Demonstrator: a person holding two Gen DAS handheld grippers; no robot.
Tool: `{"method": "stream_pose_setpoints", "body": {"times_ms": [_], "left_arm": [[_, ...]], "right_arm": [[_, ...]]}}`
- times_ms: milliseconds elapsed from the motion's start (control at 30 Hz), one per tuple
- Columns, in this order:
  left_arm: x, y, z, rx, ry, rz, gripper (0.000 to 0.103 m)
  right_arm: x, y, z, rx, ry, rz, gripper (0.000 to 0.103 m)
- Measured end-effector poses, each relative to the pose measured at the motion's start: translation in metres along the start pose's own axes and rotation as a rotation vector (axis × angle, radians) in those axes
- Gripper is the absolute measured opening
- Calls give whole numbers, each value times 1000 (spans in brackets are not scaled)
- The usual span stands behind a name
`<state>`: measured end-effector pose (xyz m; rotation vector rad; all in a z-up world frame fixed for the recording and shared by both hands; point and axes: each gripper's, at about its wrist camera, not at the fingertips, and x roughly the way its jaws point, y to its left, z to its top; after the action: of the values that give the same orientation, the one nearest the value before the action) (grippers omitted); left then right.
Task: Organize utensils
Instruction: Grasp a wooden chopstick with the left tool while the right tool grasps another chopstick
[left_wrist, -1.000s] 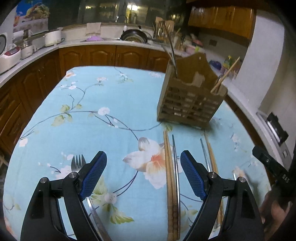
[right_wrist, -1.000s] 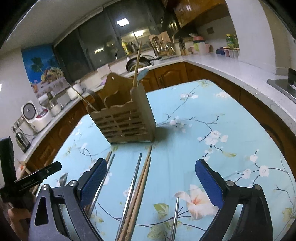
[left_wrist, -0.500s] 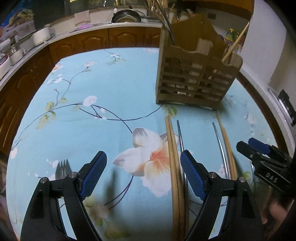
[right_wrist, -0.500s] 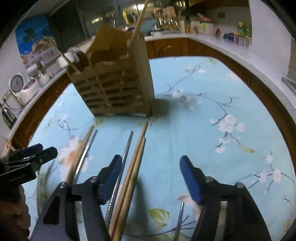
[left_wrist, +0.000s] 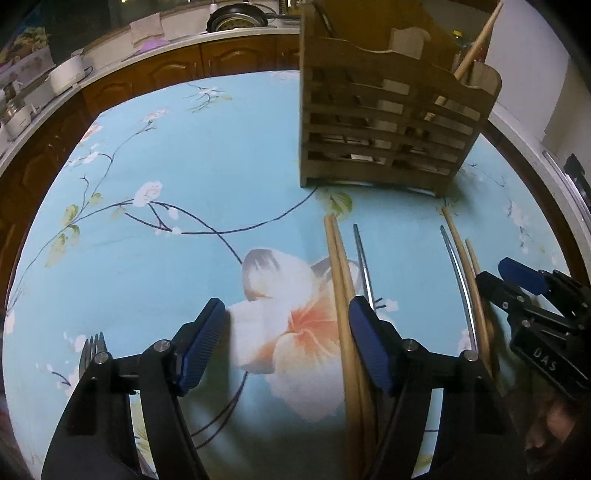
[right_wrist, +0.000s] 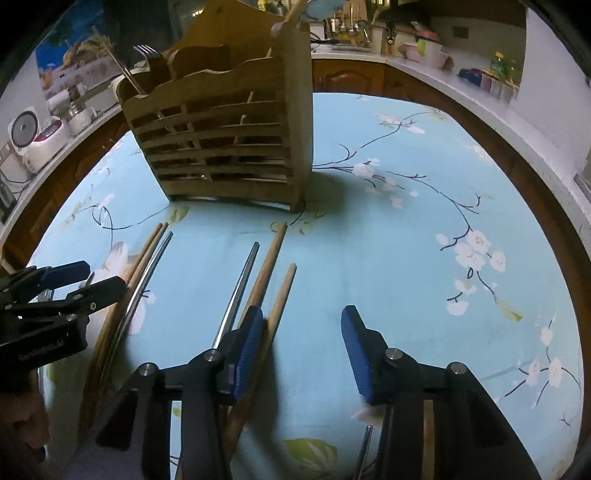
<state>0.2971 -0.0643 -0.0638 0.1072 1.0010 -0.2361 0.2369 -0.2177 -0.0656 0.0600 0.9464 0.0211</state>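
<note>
Two grippers: both hang low over the bench, which wears a light-blue floral cloth, with loose utensils lying in rows beneath them.
Holder: slatted wooden utensil caddy stands upright at the far end, already carrying a fork and some sticks.
Left gripper: jaws have just been narrowing, yet a fair gap remains; nothing between them but cloth, and the pair of long wooden chopsticks runs just inside the right-hand pad.
Right gripper: jaws have just been closing to about half width; the shorter light-wood chopstick lies just inside the left-hand pad, not pinched.
Other pieces: thin steel chopstick beside the longer wooden stick, a dark fork near the left edge.
Step in hand: my read, settling onto a stick for pickup.
Next move: close squarely on one stick, lift it clear of its neighbours, carry it to a caddy compartment.
Writing: "DAS" on the black body of the right gripper in the left view; lettering on the other body is too blurred to read.
</note>
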Motion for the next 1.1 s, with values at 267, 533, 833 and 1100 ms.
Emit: {"method": "stream_pose_setpoints", "body": {"times_ms": [267, 533, 833, 1100], "left_arm": [[2, 9, -3, 12, 14, 22, 70], [16, 7, 17, 14, 23, 23, 70], [18, -13, 25, 88, -3, -12, 8], [-4, 9, 23, -21, -24, -139, 5]], "right_arm": [[1, 0, 1, -49, 6, -27, 42], [8, -5, 14, -17, 12, -30, 27], [17, -2, 24, -20, -6, 3, 7], [-6, -20, 23, 109, -39, 166, 5]]}}
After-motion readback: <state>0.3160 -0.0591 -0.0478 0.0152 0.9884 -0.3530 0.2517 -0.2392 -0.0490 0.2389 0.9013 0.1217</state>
